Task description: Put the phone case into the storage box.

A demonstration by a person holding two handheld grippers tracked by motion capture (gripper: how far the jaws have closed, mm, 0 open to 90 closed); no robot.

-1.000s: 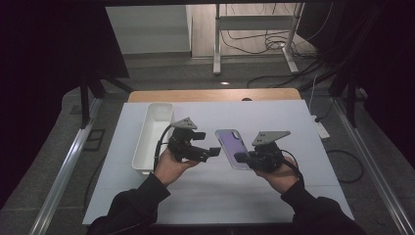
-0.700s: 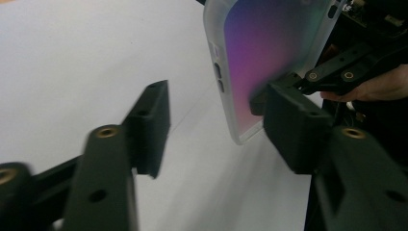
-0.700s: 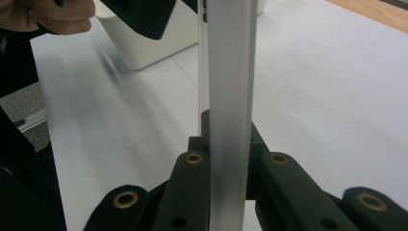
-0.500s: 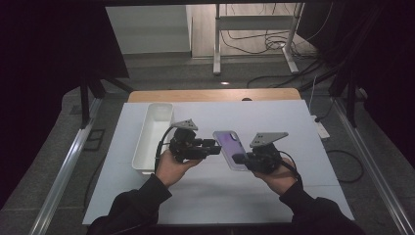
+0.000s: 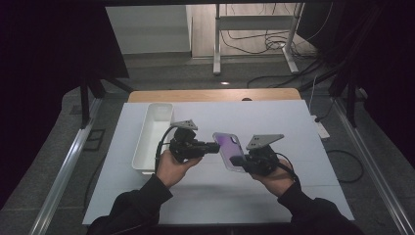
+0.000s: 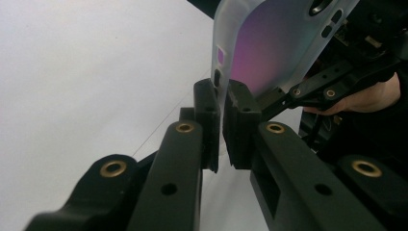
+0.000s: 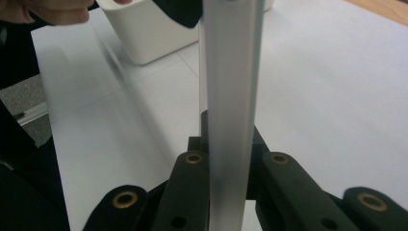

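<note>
**Two grippers pinch one phone case above the white table**

A translucent phone case (image 5: 228,149) with a purple sheen hangs in the air between the person's two hands, clear of the white tabletop (image 5: 303,127). In the high view it sits just right of the table's middle, tilted, with its long side running away from the person.

The left gripper (image 5: 214,146) reaches in from the left, pointing across the table toward the case. Its jaws have just been closing, and in the left gripper view (image 6: 222,122) the two black pads now stand pressed on the thin side wall of the case (image 6: 274,45), near a small cut-out in that edge. The case rises above the pads, its camera opening near the top edge of that view.

The right gripper (image 5: 236,159) grips the near end of the case from the right. In the right gripper view (image 7: 230,139) the case (image 7: 232,96) runs straight up between the clamped jaws, seen edge-on as a pale frosted strip.

A white rectangular bin (image 5: 152,137) stands on the table's left part, just beside the left hand (image 5: 172,166); the right gripper view shows it (image 7: 149,33) beyond the case. The right hand (image 5: 274,174) holds its gripper near the table's front right.
</note>
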